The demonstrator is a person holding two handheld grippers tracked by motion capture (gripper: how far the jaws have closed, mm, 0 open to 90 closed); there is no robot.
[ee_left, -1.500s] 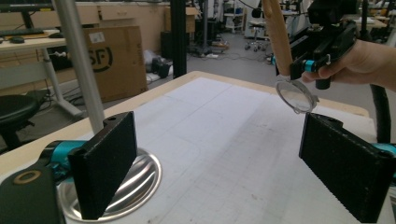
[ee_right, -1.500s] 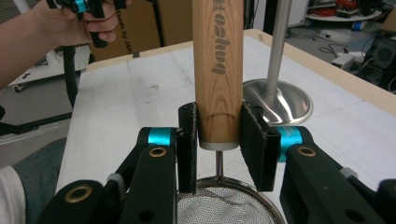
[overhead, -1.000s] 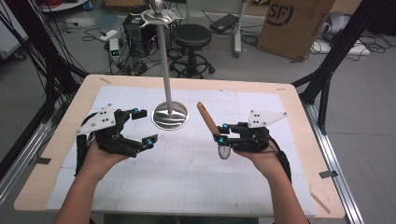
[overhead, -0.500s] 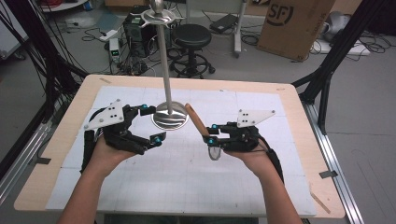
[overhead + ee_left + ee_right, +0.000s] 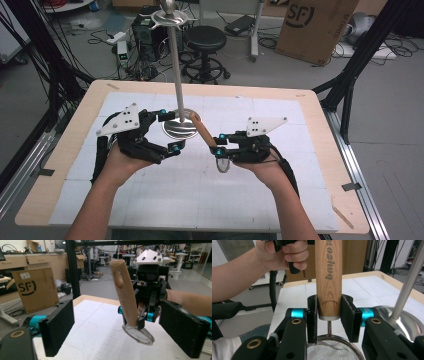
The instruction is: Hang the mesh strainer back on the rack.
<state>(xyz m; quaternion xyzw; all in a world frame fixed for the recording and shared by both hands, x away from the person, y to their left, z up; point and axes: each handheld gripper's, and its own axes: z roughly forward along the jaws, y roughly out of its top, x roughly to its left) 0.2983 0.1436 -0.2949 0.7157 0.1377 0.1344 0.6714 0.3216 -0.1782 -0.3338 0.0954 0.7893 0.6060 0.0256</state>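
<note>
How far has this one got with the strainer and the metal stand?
Done: the right gripper is shut on the strainer by its wooden handle, lifted off the table. In hand: it sits beside the stand, left gripper open near the base. Left: probably hanging it; nothing hangs there yet.

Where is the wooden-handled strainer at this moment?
The wooden-handled strainer is clamped by its handle in the right gripper, just right of the metal stand at the table's middle in the high view, mesh end hanging below the jaws.
</note>
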